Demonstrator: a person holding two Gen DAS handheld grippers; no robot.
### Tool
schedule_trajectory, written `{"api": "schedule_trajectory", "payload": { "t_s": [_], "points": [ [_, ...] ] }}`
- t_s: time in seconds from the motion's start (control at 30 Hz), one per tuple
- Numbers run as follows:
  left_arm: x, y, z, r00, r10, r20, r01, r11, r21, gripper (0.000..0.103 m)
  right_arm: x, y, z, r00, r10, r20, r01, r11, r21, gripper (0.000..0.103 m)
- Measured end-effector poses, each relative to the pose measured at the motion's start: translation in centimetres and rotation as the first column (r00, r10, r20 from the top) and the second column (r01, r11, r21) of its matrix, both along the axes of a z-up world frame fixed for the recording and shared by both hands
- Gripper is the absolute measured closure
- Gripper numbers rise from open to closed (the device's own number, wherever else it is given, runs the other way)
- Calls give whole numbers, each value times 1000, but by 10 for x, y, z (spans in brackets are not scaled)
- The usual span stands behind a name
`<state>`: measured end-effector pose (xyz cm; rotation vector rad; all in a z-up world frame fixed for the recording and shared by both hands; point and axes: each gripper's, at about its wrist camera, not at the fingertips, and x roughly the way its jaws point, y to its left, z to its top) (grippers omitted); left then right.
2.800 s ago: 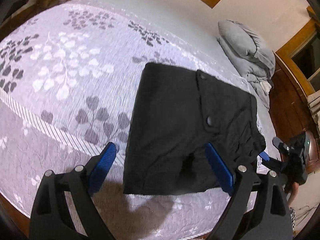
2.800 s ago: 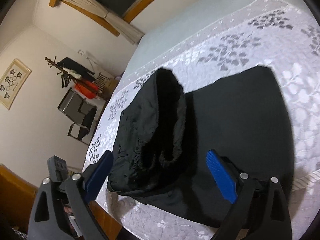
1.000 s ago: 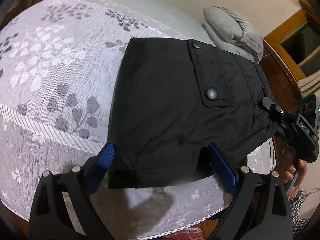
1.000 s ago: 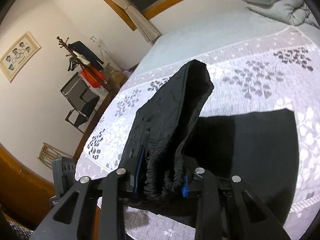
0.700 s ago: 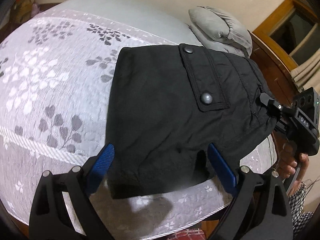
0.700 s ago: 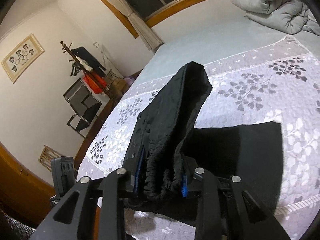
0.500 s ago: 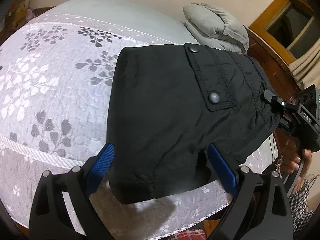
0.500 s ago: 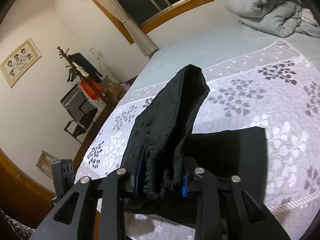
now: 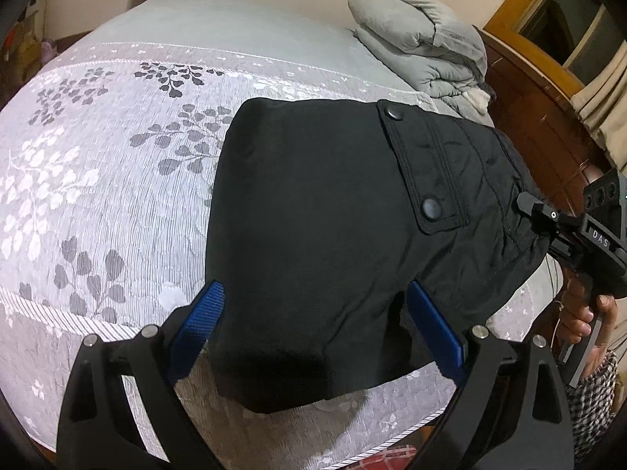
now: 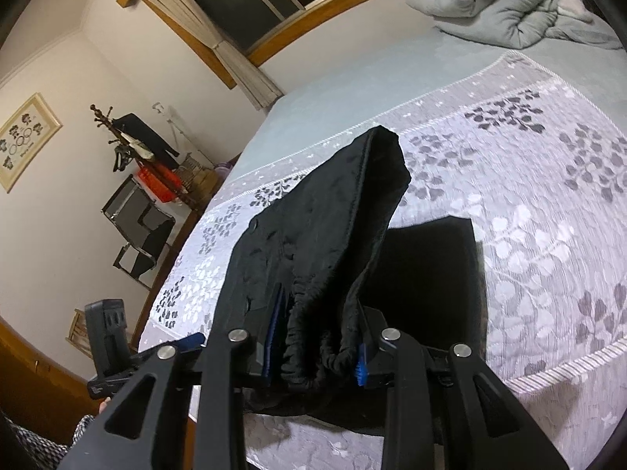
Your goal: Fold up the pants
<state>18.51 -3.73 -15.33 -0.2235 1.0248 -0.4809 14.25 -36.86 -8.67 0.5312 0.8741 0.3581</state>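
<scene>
As right gripper (image 10: pixel 317 337) lifts pants (image 9: pixel 352 243), left gripper (image 9: pixel 313 333) spread wide

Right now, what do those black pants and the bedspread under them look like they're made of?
Pants: seemingly a thin synthetic weave with a faint sheen, quilted stitch lines beside the snap-buttoned pocket flap, and a gathered elastic waistband. Bedspread: probably a quilted cotton or blend, matte, with fine ribbed texture and a printed grey-and-white leaf pattern.

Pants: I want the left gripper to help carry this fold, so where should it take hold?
Grip the near hem of the pants between the open jaws of the left gripper, coming straight in from the bed's edge; that edge hangs loose opposite the waistband, which the right gripper holds.
</scene>
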Motion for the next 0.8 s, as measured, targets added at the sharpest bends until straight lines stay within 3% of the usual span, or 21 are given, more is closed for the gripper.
{"api": "schedule_trajectory", "payload": {
  "t_s": [0.8],
  "points": [
    [5,-25,-3,999,-26,23,22,989,145,9,2,-12,-86,985,-60,-162,67,997,41,73]
  ]
}}
